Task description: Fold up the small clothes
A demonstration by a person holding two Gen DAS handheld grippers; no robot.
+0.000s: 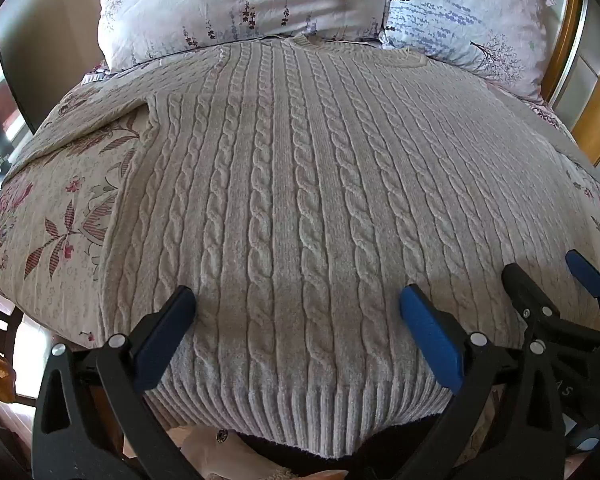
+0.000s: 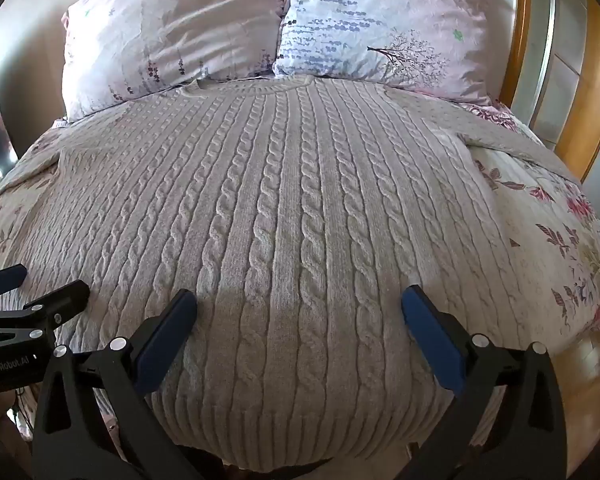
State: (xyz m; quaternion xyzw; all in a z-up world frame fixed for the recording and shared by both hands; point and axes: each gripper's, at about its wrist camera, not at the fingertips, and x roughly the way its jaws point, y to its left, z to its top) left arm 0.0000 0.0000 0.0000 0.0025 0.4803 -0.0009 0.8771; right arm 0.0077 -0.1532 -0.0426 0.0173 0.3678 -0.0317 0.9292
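above the ribbed hem, left tool (image 1: 296,304) and right tool (image 2: 300,304) hover spread apart, grasping nothing — the cable-knit sweater (image 1: 300,200) lies flat on the bed (image 1: 52,216), soft, thick, probably floppy; best pinched at its hem corners.

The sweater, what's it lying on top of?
The sweater lies flat on a flowery bedspread, which shows at both sides. Two pillows sit behind its collar. The bedspread underneath the knit is covered, so unseen.
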